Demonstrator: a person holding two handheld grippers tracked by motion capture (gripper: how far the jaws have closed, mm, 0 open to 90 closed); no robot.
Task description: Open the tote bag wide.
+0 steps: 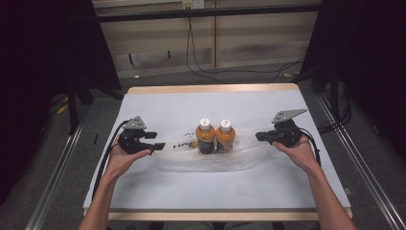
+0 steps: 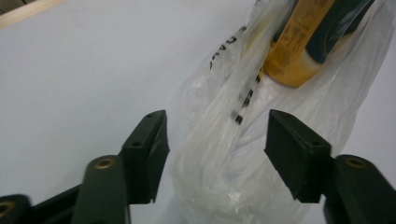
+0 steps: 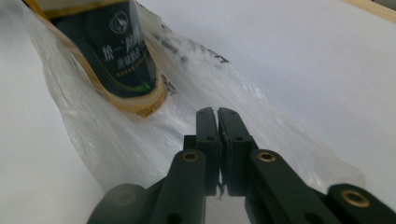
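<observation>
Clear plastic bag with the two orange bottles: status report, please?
Left gripper open, fingers astride bunched clear plastic bag. Right gripper shut on bag's other end. Two orange bottles upright inside. Nothing in the way.

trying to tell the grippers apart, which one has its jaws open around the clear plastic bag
The left gripper: its jaws stand apart around the bunched clear plastic bag; the right gripper is pinched shut.

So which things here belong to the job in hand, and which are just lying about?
In the job:
- clear crinkly plastic bag
- two orange drink bottles with white caps, standing in it
- left gripper, jaws apart around the bag's bunched end
- right gripper, shut on the bag's other end

Lying about:
- black cables on the floor beyond the table
</observation>
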